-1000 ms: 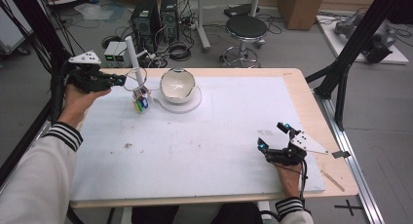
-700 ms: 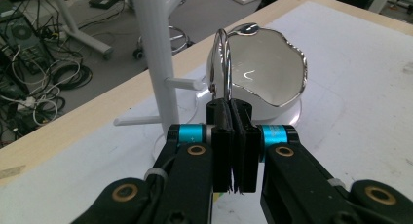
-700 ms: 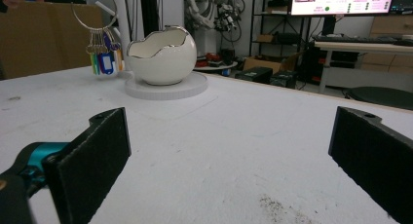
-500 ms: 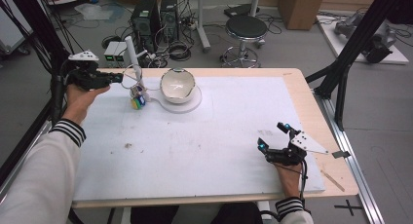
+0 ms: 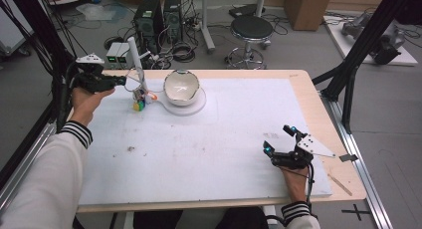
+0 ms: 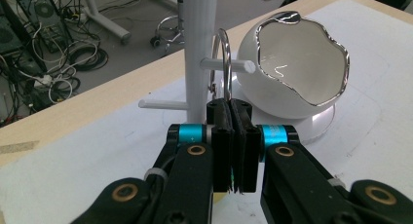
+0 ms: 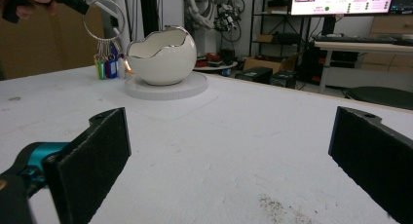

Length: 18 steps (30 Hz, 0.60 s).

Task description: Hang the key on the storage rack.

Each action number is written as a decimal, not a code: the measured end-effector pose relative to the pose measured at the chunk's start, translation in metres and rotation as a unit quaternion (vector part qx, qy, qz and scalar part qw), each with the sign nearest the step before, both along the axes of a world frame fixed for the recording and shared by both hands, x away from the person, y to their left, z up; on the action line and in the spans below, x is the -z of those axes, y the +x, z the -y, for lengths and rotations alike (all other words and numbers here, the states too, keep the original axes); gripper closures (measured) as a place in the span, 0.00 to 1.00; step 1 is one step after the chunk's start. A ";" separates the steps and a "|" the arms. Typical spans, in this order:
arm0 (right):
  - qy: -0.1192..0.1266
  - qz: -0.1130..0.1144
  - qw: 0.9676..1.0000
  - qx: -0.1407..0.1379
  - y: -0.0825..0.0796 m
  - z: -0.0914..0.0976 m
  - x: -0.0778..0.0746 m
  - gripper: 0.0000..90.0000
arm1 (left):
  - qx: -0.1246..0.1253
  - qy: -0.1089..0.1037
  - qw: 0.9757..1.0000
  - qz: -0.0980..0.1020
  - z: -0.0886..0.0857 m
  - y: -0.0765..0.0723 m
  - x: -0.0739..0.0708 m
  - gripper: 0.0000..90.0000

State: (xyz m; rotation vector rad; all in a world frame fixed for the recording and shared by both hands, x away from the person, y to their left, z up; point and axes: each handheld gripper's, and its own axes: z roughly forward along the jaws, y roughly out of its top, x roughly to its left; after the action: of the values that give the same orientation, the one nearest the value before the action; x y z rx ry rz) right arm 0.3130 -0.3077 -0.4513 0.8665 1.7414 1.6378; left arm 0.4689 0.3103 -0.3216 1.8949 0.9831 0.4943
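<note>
At the far left corner of the table, the left gripper (image 5: 122, 81) has its jaws pressed together on a thin metal key ring (image 6: 223, 63). In the left gripper view the pads meet w/ the wire pinched btwn them, and the loop rises upright straight out of the jaws. The ring's top stands right at a short peg (image 6: 229, 65) of the white peg stand (image 6: 197, 44); can't tell if the loop is over the peg or just in front of it. A second peg sticks out lower on the post, toward the left of that view.

In the right gripper view the ring (image 7: 103, 19) shows as a big round loop held up off the table, w/ a bunch of small coloured tags (image 7: 106, 63) hanging under it: green, blue, some red. From the high view the tags (image 5: 140, 100) sit low by the foot of the stand (image 5: 136, 59), near the table surface.

Just right of the stand is a white bowl (image 5: 181, 86) w/ a wavy silver rim, shaped like a cracked egg, tilted open toward the near side, on a round white base (image 5: 195, 105). Bowl and stand are close but apart.

Near the right front edge, well apart from all that, the right gripper (image 5: 279, 138) rests low over the white table cover (image 5: 209, 154), jaws spread wide, nothing btwn them.
</note>
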 end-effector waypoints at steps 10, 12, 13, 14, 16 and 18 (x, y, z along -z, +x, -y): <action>0.003 -0.001 1.000 -0.001 0.000 0.000 0.000 0.01 | -0.009 0.015 1.000 0.002 0.000 0.008 0.008 0.97; 0.004 -0.001 1.000 -0.002 0.000 0.000 0.000 0.01 | -0.014 0.020 1.000 0.002 0.000 0.009 0.009 0.97; 0.002 0.005 1.000 -0.002 0.001 0.001 0.000 0.01 | -0.013 0.021 1.000 0.002 -0.001 0.009 0.009 0.97; 0.003 -0.001 1.000 -0.001 0.000 0.000 0.000 0.01 | -0.015 0.018 1.000 0.002 0.000 0.010 0.010 0.97; 0.003 -0.001 1.000 -0.003 0.000 0.000 0.000 0.01 | -0.017 0.023 1.000 0.002 0.001 0.011 0.012 0.97; 0.004 -0.002 1.000 -0.003 0.000 0.000 0.000 0.01 | -0.018 0.030 0.999 -0.001 0.001 0.011 0.013 0.97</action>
State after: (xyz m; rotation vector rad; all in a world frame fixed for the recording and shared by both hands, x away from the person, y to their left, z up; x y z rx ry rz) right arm 0.3130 -0.3078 -0.4514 0.8697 1.7424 1.6488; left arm 0.4804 0.3093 -0.3349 1.9333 1.0155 0.5495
